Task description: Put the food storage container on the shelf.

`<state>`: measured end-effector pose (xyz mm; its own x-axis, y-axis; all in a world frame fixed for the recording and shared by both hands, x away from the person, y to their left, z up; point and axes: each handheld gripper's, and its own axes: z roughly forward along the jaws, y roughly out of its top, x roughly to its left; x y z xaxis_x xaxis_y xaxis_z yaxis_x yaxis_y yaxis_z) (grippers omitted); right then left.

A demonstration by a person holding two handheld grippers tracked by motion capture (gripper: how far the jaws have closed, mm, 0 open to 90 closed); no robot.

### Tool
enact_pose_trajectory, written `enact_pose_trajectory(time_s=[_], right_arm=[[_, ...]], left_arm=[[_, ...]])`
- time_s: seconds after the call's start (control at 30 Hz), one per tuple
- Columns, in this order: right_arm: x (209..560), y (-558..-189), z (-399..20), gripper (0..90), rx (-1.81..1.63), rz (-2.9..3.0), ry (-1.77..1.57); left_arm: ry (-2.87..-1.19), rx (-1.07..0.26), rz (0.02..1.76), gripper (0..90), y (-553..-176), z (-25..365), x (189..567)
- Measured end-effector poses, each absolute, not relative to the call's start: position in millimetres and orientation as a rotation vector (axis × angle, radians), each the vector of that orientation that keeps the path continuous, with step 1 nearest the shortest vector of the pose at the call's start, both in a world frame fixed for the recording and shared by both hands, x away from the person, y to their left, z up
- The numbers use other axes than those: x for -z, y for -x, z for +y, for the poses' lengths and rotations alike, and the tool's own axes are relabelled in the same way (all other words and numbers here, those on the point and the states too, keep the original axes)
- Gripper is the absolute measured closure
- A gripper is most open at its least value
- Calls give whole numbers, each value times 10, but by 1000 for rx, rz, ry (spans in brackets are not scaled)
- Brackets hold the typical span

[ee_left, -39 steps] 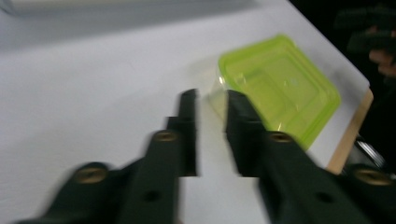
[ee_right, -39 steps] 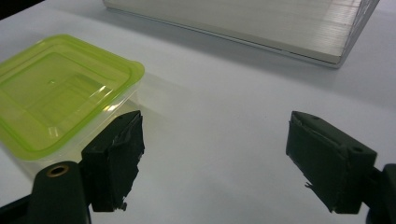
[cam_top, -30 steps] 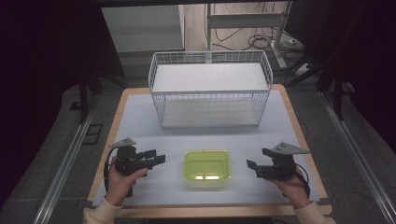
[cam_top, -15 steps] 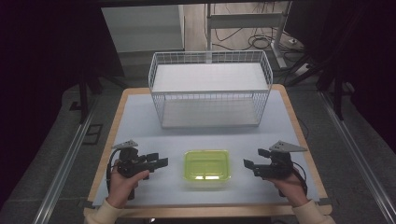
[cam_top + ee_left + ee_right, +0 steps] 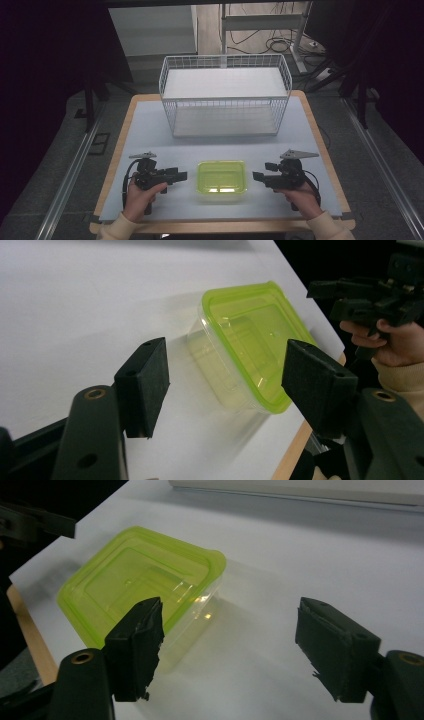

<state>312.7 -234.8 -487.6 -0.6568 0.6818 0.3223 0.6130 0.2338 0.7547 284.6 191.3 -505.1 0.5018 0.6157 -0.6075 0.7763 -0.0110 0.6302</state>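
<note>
A clear plastic container with a lime-green lid (image 5: 221, 177) sits on the white table near its front edge. My left gripper (image 5: 182, 175) lies level just left of it, pointing at its left side with a small gap. The jaws are open and empty and have just been closing a little. My right gripper (image 5: 257, 176) faces the container's right side, also apart from it. Its jaws are open with nothing between them and have just been closing. The container (image 5: 250, 335) lies ahead of the left gripper (image 5: 227, 367), and the container (image 5: 135, 580) ahead-left of the right gripper (image 5: 232, 630).
A white wire basket (image 5: 225, 100) stands at the back middle of the table, its open top up. The wooden table edge (image 5: 220, 227) runs just behind my hands. The opposite gripper (image 5: 370, 295) shows beyond the container.
My left gripper has shifted a little to the right, toward the container, and slightly down. The right gripper has stayed about where it was, with its jaws narrower.
</note>
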Motion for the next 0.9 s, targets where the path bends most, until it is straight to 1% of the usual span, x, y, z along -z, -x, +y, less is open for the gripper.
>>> enact_pose_trajectory(time_s=[0.07, 0.13, 0.37, 0.47, 0.53, 0.63, 0.7, 0.73, 0.77, 0.8, 0.83, 0.87, 0.9], right_arm=[[4890, -3144, -2339, 289, -1424, 2417, -1276], [4944, -3156, -2318, 308, -1442, 2439, -1318], [5002, -3183, -2224, 347, -1474, 2479, -1343], [5038, -3226, -2156, 401, -1496, 2513, -1363], [5041, -3234, -2145, 411, -1500, 2521, -1371], [5065, -3269, -2108, 453, -1511, 2532, -1403], [5090, -3292, -2076, 476, -1502, 2543, -1438], [5113, -3295, -2044, 508, -1499, 2561, -1455], [5113, -3295, -2044, 508, -1499, 2561, -1455], [5128, -3282, -2020, 559, -1482, 2586, -1459], [5128, -3282, -2020, 559, -1482, 2586, -1459], [5137, -3276, -2010, 628, -1492, 2608, -1461], [5141, -3274, -2003, 643, -1490, 2618, -1468]], left_arm=[[-1711, 201, 1186, 359, -2865, 1886, 5061], [-1713, 239, 1181, 369, -2920, 1796, 5095], [-1754, 248, 1166, 382, -2946, 1677, 5125], [-1747, 277, 1167, 394, -2975, 1644, 5149], [-1750, 280, 1165, 395, -2985, 1632, 5161], [-1757, 303, 1170, 413, -3020, 1603, 5199], [-1751, 320, 1175, 442, -3040, 1594, 5222], [-1751, 334, 1175, 477, -3049, 1591, 5234], [-1738, 349, 1175, 477, -3051, 1586, 5250], [-1727, 374, 1170, 527, -3052, 1583, 5271], [-1727, 385, 1165, 527, -3052, 1577, 5284], [-1732, 390, 1162, 581, -3052, 1563, 5299], [-1753, 392, 1166, 625, -3041, 1541, 5317]])
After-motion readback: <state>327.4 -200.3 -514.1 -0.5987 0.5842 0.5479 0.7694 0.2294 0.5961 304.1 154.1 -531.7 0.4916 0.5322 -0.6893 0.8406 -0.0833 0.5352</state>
